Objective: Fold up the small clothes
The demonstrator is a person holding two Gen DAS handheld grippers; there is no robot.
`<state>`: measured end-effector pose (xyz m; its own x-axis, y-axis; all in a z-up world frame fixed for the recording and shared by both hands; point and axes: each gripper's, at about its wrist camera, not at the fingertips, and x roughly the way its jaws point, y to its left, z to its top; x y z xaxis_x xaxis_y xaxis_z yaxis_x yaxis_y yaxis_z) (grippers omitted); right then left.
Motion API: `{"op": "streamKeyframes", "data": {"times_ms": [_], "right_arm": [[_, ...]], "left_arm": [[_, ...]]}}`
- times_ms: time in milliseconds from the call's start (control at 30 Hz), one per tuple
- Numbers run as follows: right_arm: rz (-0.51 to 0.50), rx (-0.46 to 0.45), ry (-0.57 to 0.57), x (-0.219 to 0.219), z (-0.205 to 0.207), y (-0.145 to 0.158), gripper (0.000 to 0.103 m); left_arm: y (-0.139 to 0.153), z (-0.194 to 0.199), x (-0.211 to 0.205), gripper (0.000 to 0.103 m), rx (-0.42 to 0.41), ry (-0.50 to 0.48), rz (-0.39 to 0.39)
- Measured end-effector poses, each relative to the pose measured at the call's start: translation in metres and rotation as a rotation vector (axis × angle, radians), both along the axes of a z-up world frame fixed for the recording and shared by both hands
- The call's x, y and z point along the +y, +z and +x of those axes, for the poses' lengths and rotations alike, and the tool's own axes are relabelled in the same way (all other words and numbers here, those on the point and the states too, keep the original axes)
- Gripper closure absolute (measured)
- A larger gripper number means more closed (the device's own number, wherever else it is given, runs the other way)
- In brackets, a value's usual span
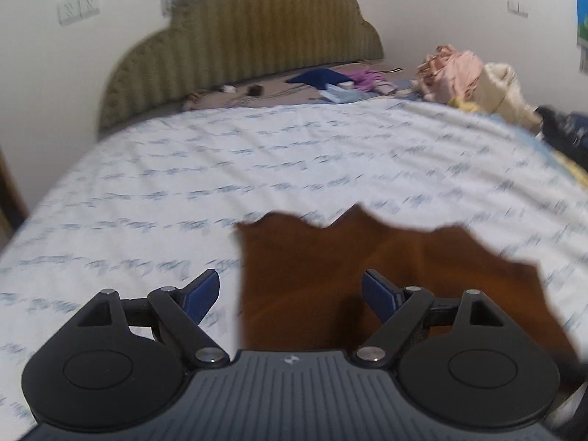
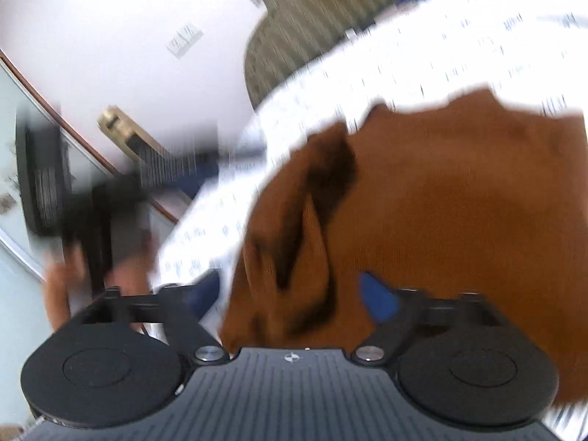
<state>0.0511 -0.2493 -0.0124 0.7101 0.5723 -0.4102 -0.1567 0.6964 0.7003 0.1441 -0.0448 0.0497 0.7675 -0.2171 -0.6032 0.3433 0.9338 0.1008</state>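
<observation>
A small brown garment (image 1: 422,257) lies on the white patterned bed sheet (image 1: 257,154), its far edge ragged. My left gripper (image 1: 290,279) hovers over the garment's left edge with its blue-padded jaws wide open and nothing pinched. In the tilted, blurred right wrist view the same brown garment (image 2: 459,183) fills the right half. A raised fold (image 2: 305,242) of it stands between the open jaws of my right gripper (image 2: 290,283), and neither pad presses on it. The left gripper (image 2: 92,198) and the hand (image 2: 62,283) holding it show as a dark blur at the left.
A padded olive headboard (image 1: 257,36) closes the far end of the bed. In front of it lie a dark blue cloth (image 1: 319,76) and small items. A pile of pink and cream clothes (image 1: 463,73) sits at the far right. A wall (image 2: 128,36) and cabinet edge stand left.
</observation>
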Motion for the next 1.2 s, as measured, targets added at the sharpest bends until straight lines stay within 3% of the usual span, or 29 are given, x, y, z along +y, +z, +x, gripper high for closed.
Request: {"op": "streamKeyframes", "data": {"times_ms": [67,133,233,333,500,600,667,733,800,833,933,967,1000,1067,1133,1200], "right_arm": [[0.007,0.001,0.003,-0.010,0.020,0.008,0.018],[-0.031,0.020,-0.001,-0.013,0.045,0.008,0.018],[0.033,0.089,-0.008,-0.024,0.078,-0.002,0.019],[0.122,0.118,0.024,-0.026,0.105,-0.009,0.019],[0.092,0.135,0.089,-0.007,0.142,-0.004,0.022],[0.026,0.176,0.121,0.005,0.163,-0.007,0.048],[-0.087,0.162,0.128,0.010,0.173,-0.006,0.085],[-0.225,0.084,0.108,0.014,0.171,0.004,0.088],[-0.310,-0.023,0.116,0.014,0.161,0.014,0.088],[-0.342,-0.025,0.115,0.012,0.158,0.014,0.088],[-0.449,0.052,0.042,0.010,0.163,0.003,0.069],[-0.453,0.066,0.010,0.005,0.158,0.002,0.067],[-0.417,0.069,-0.007,-0.003,0.150,0.004,0.065],[-0.304,0.051,-0.013,-0.017,0.130,0.006,0.042],[-0.233,0.023,0.006,-0.027,0.103,0.011,0.028],[-0.213,-0.006,0.050,-0.029,0.077,0.014,0.024]], "left_arm": [[-0.001,-0.019,0.013,0.015,-0.082,0.060,0.003],[-0.002,-0.031,0.023,0.015,-0.090,0.024,-0.003],[-0.002,-0.046,0.035,0.015,-0.081,-0.018,-0.032],[-0.004,-0.064,0.029,0.015,-0.100,-0.109,0.010],[-0.028,-0.087,-0.009,0.015,-0.118,-0.277,0.114],[-0.049,-0.086,-0.026,0.015,-0.047,-0.327,0.133],[-0.061,-0.082,-0.030,0.015,0.020,-0.346,0.118],[-0.068,-0.083,-0.030,0.015,0.016,-0.342,0.128],[-0.069,-0.086,-0.030,0.015,-0.001,-0.352,0.135],[-0.069,-0.086,-0.029,0.015,0.000,-0.357,0.132],[-0.064,-0.087,-0.026,0.015,0.008,-0.357,0.109],[-0.062,-0.088,-0.023,0.015,0.006,-0.356,0.096],[-0.059,-0.088,-0.018,0.015,0.004,-0.355,0.077],[-0.051,-0.086,-0.004,0.015,0.002,-0.344,0.044],[-0.041,-0.078,0.010,0.015,0.004,-0.305,0.014],[-0.031,-0.066,0.022,0.015,0.015,-0.259,-0.027]]}}
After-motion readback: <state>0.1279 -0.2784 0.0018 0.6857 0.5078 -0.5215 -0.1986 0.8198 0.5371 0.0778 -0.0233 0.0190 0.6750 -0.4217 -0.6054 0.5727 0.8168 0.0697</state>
